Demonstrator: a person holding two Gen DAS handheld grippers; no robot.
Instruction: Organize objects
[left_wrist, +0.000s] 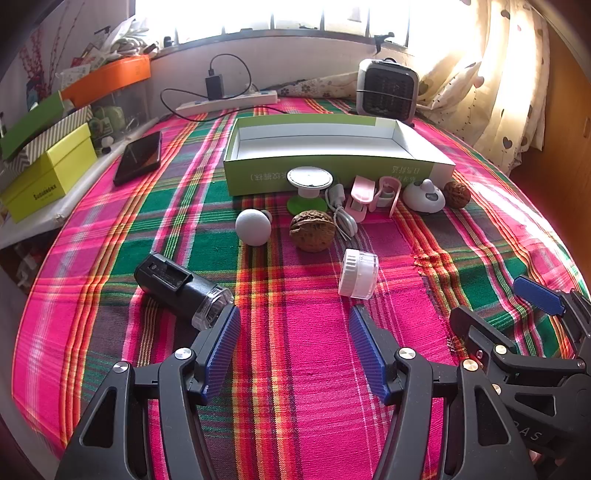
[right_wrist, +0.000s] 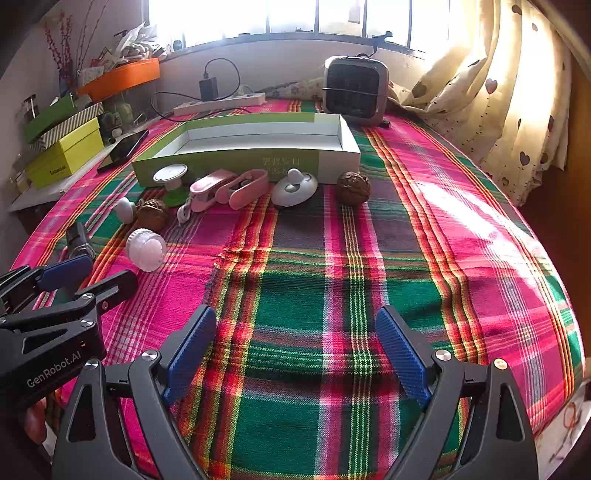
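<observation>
Both of your grippers hover over the plaid cloth (right_wrist: 332, 295) with nothing in them: the left gripper (left_wrist: 293, 347) has its jaws spread wide, and so does the right gripper (right_wrist: 295, 354).

The loose items lie in a cluster just near of the open green box (left_wrist: 332, 173), which looks empty. Closest to your left gripper are the white jar (left_wrist: 358, 273) on its side and the black cylinder (left_wrist: 181, 288) to the left.

The jar looks light, hard and smooth, so it will likely roll; close across its ribbed cap end rather than the slick body. The cylinder seems heavier and stiff; grip it across the black middle, not the clear tip.

The two walnuts (left_wrist: 312, 230) (right_wrist: 353, 187) are rough and rigid, easy to pinch across the widest part. The white ball (left_wrist: 253, 226) may slip. The cord (left_wrist: 341, 214) is limp; take it at the plug.
</observation>
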